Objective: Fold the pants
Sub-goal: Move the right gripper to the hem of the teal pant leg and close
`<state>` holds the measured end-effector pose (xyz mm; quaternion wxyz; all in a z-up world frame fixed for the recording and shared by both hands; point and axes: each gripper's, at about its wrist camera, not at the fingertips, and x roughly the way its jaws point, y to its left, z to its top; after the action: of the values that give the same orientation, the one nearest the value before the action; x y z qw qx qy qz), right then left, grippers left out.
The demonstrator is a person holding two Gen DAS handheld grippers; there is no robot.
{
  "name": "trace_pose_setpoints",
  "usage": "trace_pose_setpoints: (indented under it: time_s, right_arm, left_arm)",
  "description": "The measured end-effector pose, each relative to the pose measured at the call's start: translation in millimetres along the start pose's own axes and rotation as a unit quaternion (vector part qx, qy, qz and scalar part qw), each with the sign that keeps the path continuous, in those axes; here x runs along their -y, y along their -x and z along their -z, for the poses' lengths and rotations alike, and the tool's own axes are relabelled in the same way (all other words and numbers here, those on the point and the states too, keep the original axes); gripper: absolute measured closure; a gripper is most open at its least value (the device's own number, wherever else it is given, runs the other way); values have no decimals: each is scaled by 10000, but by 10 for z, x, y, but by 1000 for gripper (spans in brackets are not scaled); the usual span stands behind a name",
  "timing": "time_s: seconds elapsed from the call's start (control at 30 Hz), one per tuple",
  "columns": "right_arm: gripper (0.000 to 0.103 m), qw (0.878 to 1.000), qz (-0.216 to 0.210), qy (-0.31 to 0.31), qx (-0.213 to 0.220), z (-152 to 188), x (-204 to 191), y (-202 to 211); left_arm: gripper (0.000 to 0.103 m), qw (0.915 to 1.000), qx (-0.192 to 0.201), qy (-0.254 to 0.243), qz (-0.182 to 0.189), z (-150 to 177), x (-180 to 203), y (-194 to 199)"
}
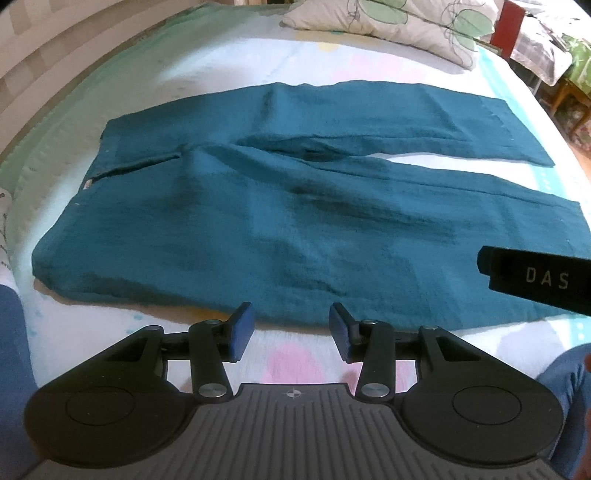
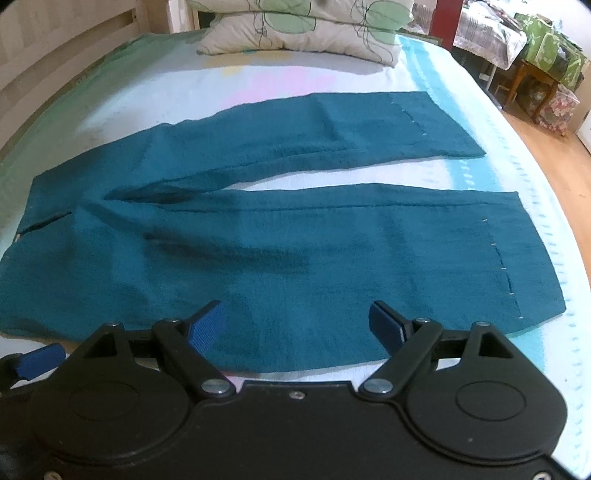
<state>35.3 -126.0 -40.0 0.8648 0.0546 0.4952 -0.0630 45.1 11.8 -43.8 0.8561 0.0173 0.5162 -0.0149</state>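
Pants [image 1: 258, 206] lie flat on bed [image 1: 147, 81], both grippers' fingers apart.

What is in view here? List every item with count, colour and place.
pants: one, teal, spread flat on the bed, legs apart.
bed sheet: one, pale pastel, under the pants.
pillows: two, white with green print, stacked at the far end.
wooden table: one, brown, beside the bed, far right.
left gripper: one, black with blue pads, open, at the pants' near edge.
right gripper: one, black with blue pads, open, over the near leg.
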Motion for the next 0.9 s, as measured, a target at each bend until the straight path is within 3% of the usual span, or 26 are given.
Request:
trace_pose_setpoints:
  time_s: [0.2, 0.37, 0.63, 0.9]
  right_arm:
    - [26, 9994, -130, -165, -277, -248, 145, -299]
    - [27, 9993, -114, -358, -72, -632, 331, -561]
    - [32, 9972, -202, -708, -112, -1593, 614, -1131]
    - [32, 9952, 116, -969, 90, -2587, 679, -1780]
  left_arm:
    - [60, 9999, 21, -135, -46, -309, -30, -172]
    - [60, 9996, 120, -246, -99, -811, -106, -420]
    - [60, 9994, 237, -31, -237, -1654, -244, -977]
    - [60, 9992, -48, 88, -396, -1979, -265, -1606]
